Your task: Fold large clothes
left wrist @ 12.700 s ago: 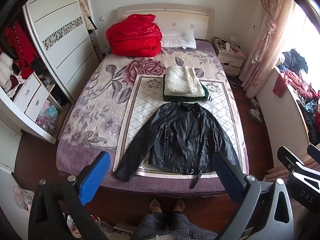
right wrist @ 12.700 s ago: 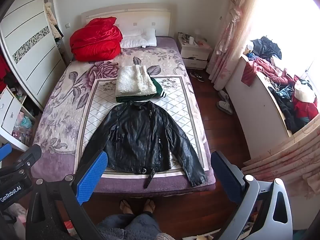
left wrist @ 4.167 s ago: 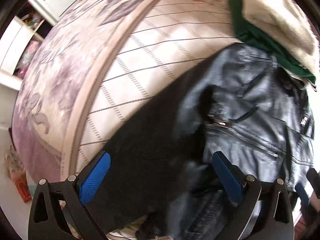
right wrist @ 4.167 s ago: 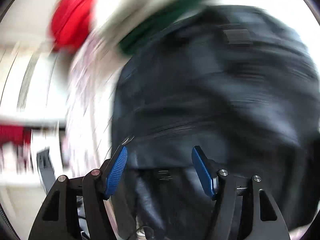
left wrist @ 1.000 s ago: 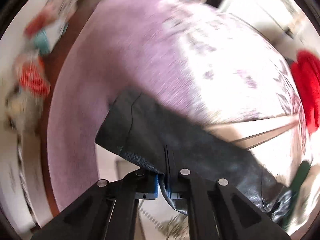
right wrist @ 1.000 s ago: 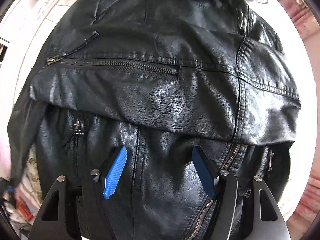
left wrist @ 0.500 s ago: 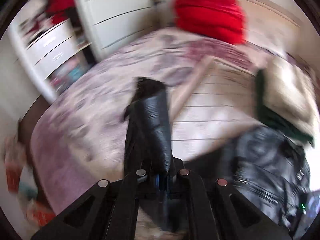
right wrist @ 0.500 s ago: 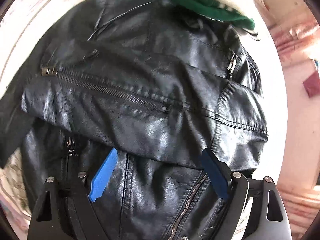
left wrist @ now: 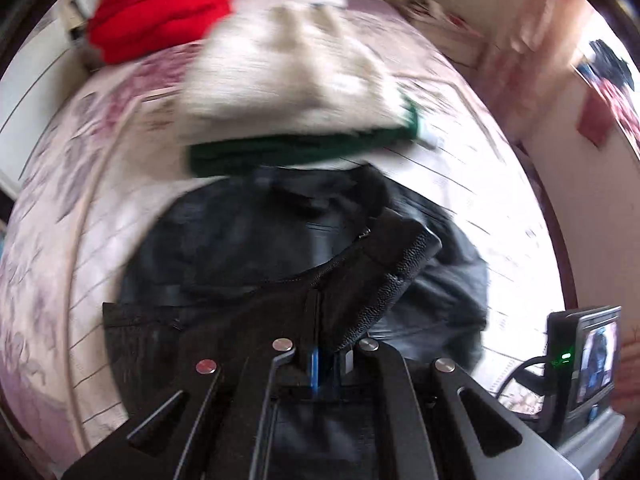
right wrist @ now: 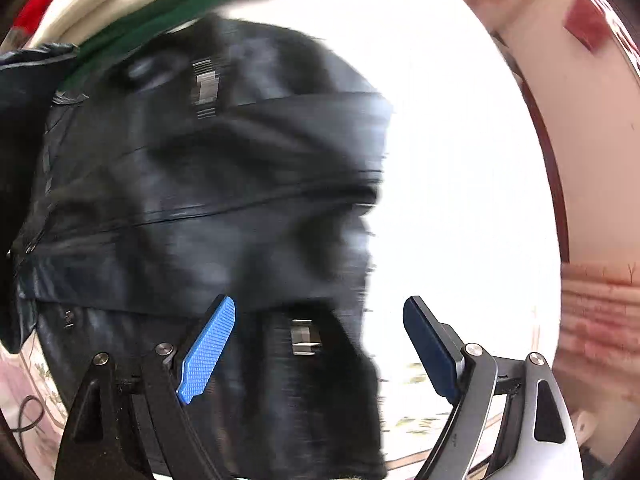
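A black leather jacket [left wrist: 248, 248] lies on the bed's quilted sheet [left wrist: 460, 168], partly folded in on itself. My left gripper [left wrist: 326, 360] is shut on the jacket's left sleeve [left wrist: 384, 264], whose cuff is lifted and drawn across over the jacket body. The right wrist view looks straight down on the jacket [right wrist: 208, 200], with one sleeve laid across the chest. My right gripper [right wrist: 316, 344] hangs open above the jacket's lower right part, and nothing is pinched between its blue pads [right wrist: 208, 344]. Both views are motion-blurred.
A folded cream knit [left wrist: 288, 76] on a folded green garment [left wrist: 280, 152] lies just beyond the collar. A red quilt [left wrist: 160, 4] is at the headboard. The other gripper's camera unit [left wrist: 580, 364] shows at the lower right. The bed's right edge and floor [right wrist: 548, 184] are close.
My left gripper has swung the held sleeve from the bed's left side across over the jacket body. My right gripper has opened wider and shifted toward the jacket's right edge.
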Demonstrator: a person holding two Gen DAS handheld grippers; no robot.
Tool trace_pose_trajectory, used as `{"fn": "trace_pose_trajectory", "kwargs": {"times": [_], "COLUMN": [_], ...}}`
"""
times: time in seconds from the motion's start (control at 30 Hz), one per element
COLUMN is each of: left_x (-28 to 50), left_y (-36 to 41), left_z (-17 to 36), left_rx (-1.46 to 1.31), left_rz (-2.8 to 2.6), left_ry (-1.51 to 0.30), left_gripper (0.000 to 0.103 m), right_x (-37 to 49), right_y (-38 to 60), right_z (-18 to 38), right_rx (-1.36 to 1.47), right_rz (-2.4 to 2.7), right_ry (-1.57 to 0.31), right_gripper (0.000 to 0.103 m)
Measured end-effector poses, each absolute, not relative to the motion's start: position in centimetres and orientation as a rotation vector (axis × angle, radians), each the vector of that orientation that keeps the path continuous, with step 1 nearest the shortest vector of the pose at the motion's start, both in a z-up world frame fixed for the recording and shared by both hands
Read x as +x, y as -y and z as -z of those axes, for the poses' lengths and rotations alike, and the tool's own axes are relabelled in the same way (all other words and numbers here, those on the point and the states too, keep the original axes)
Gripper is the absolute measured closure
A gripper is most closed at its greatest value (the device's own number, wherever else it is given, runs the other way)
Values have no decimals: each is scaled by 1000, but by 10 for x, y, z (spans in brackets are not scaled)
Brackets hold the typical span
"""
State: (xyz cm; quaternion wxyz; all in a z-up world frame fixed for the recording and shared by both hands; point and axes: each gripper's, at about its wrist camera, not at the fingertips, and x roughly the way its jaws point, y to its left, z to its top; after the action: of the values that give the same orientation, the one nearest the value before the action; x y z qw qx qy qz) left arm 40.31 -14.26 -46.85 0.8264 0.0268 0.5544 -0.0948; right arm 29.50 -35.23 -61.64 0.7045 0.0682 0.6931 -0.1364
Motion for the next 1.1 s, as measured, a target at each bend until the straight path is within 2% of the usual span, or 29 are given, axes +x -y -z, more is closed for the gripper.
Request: {"fn": "trace_pose_trajectory", "kwargs": {"times": [0.23,0.4,0.47,0.5,0.53,0.57,0.6,0.83,0.93,1.07,1.1], "left_x": [409,413,411,411,410,411,410,397,391,383,380], "left_y": [221,236,229,223,217,210,199,115,82,54,48], "left_z": [508,529,529,527,524,522,515,489,493,520,527], "left_rx": [87,62,3,-21,-55,-82,-113,-245,-242,-106,-54], "left_rz": [279,255,272,271,272,267,253,36,-102,-271,-317], "left_ry": [-1265,-1381,-1407,-1421,-1430,-1432,-1429,-1372,-1357,-1390,-1389], "left_gripper": [100,94,85,69,44,34,31,30,30,30,30], "right_x": [284,286,289,291,295,301,294,320,336,358,361], "right_y": [421,464,479,486,488,488,473,425,400,362,349], "right_z": [619,622,617,615,612,609,604,600,626,656,655], "right_rx": [270,459,571,615,660,702,736,882,812,633,520], "right_rz": [368,332,285,258,229,190,162,-31,-29,-45,-16], "right_ry": [-1541,-1532,-1508,-1497,-1486,-1469,-1453,-1416,-1491,-1576,-1576], "right_gripper": [15,15,15,15,15,15,15,15,15,16,33]}}
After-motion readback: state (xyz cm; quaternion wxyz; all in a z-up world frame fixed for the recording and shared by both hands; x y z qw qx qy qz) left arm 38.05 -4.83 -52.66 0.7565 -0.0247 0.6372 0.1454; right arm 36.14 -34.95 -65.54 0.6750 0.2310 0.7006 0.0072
